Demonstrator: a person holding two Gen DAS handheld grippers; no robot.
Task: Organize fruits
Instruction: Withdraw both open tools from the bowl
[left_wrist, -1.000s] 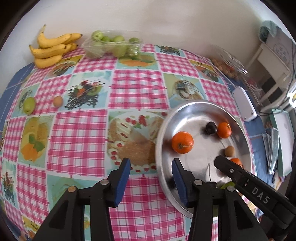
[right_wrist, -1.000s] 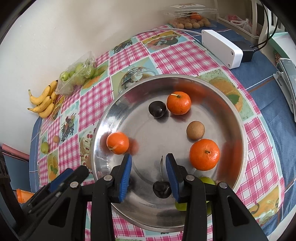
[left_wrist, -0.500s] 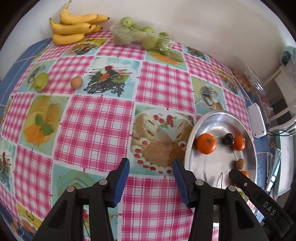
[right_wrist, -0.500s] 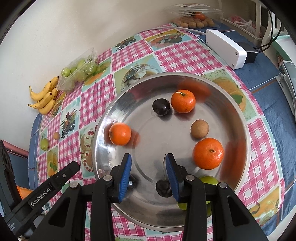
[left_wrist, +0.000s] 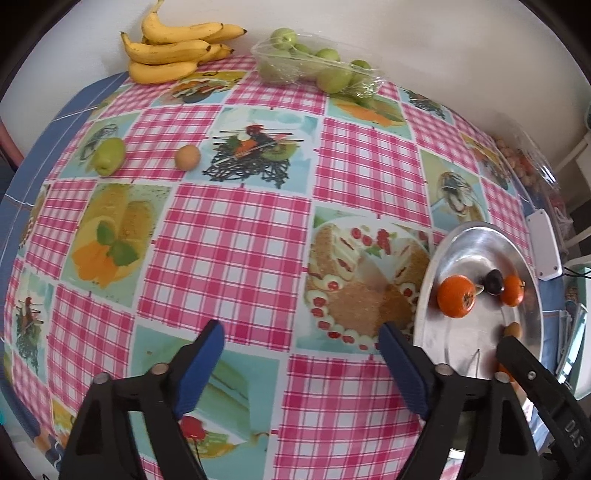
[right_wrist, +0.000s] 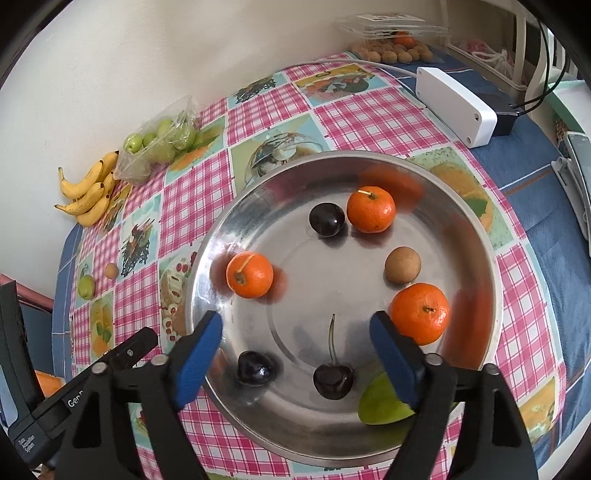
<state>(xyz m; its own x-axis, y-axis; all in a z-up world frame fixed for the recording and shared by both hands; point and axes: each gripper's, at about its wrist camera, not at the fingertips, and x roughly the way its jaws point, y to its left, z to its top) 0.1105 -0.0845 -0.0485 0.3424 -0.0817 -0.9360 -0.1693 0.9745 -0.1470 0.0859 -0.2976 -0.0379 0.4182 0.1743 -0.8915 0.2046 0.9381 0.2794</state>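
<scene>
Gathering of the fruits into the metal tray is judged partly done. Held in it are three oranges, two stemless dark cherries, a stemmed cherry, a brown fruit and a green fruit at the near rim. A green pear and a small brown fruit are seen loose on the checked tablecloth, far left, well apart from the tray.

The right gripper is found over the tray, jaws just opened wide, nothing pressed; the stemmed cherry lies between them. The left gripper is likewise just opened, empty, above bare cloth.

Risks noted: round fruit could be rolled off by a glancing pad; a soft cherry could be bruised by a hard squeeze; the two grippers stand close and could be knocked together.

Legible writing: "DAS" and "Gen", each cut off.
</scene>
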